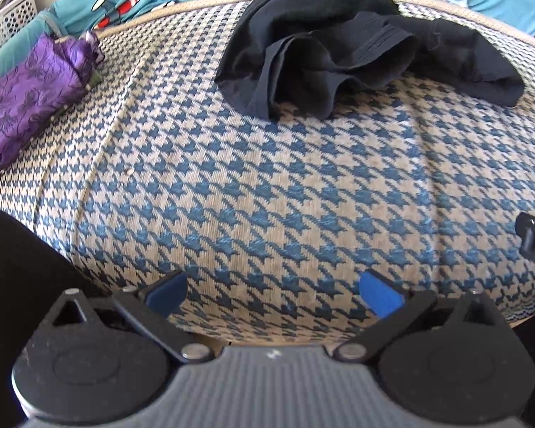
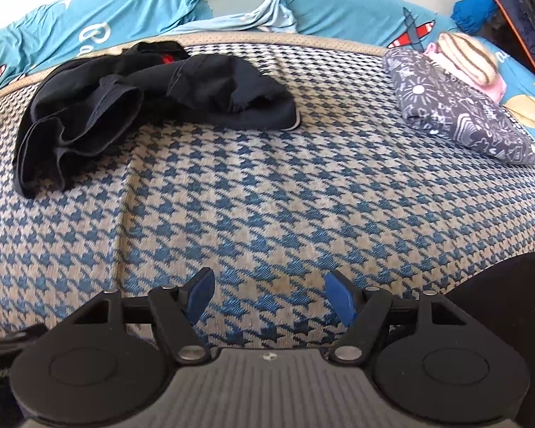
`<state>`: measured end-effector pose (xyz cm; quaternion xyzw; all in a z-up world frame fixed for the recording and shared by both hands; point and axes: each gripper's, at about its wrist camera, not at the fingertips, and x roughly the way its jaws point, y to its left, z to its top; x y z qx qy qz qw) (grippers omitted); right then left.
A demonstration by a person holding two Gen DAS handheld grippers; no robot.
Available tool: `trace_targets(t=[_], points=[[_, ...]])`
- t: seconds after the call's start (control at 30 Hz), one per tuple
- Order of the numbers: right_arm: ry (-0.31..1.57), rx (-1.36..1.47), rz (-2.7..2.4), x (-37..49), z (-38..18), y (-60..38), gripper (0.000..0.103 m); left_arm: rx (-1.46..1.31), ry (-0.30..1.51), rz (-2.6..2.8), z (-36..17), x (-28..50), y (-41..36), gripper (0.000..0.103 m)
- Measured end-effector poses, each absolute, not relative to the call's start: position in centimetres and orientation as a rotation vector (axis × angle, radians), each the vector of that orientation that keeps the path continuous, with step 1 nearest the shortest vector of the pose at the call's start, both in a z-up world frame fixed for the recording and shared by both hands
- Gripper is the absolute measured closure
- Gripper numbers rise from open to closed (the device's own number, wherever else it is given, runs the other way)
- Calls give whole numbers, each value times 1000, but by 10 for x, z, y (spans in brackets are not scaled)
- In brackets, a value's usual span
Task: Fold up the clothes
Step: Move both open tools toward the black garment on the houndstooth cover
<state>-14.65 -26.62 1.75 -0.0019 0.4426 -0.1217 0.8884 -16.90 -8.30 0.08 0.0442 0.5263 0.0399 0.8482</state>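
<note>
A crumpled black garment [image 1: 356,50] [image 2: 139,96] lies in a loose heap toward the far edge of a blue-and-beige houndstooth blanket [image 1: 267,192] [image 2: 285,199], in front of a teal printed sheet [image 2: 89,21]. The left gripper [image 1: 273,294] and right gripper [image 2: 269,296] both hover low over bare blanket, well short of the garment, fingers spread apart and holding nothing. A folded purple cloth [image 1: 28,100] lies at the left, a folded grey patterned cloth [image 2: 456,103] at the right.

A home bedroom: houndstooth blanket [image 2: 267,178] over a cartoon-print bedsheet [image 2: 89,18], folded clothes [image 2: 456,107] alongside.
</note>
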Motion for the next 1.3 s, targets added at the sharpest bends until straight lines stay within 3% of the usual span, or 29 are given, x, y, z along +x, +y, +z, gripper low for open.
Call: trace_targets(t=[0.23, 0.57, 1.3], points=[[906, -6, -280, -144, 17, -267, 35, 92, 1080, 47, 10, -176, -88, 0], [907, -48, -275, -145, 14, -259, 35, 48, 1181, 5, 3, -190, -97, 0], [875, -132, -172, -139, 13, -222, 35, 43, 1148, 75, -12, -169, -72, 0]])
